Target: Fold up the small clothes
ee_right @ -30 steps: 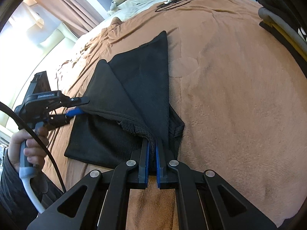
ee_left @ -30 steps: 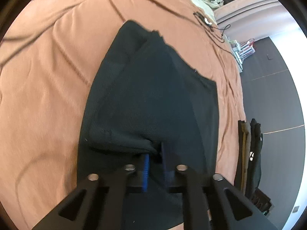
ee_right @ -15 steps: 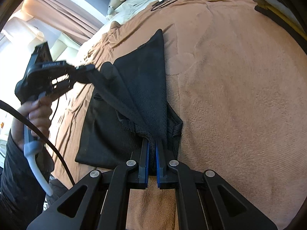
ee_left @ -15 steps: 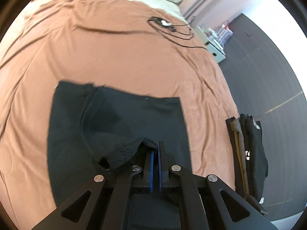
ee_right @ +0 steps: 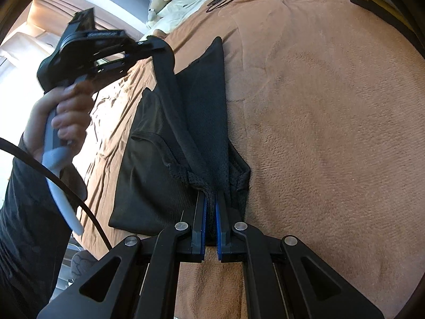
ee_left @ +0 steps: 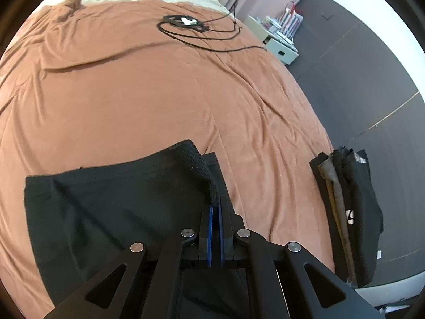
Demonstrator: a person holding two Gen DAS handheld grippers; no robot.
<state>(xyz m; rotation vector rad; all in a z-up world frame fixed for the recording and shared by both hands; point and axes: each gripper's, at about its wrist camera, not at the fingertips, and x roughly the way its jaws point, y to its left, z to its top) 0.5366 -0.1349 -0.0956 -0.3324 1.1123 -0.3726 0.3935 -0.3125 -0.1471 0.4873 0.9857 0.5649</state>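
So we're on a bed with a rust-brown blanket (ee_left: 148,101) spread over it, and the black mesh shorts (ee_left: 111,202) are lying at about 7 o'clock in the left wrist view, mostly flat on the blanket. The left gripper (ee_left: 215,207) has its jaws pinched tight on one corner of the fabric, lifted off the bed. The right gripper (ee_right: 211,202) is clamped on another bunched edge, down low near the blanket. In the right wrist view the cloth stretches as a taut band up to 10 o'clock. Over at 3 o'clock in the left view a stack of folded clothes (ee_left: 348,212) sits at the bed's edge. Farther off at 12 o'clock there's a black cable (ee_left: 196,30), then pillows.
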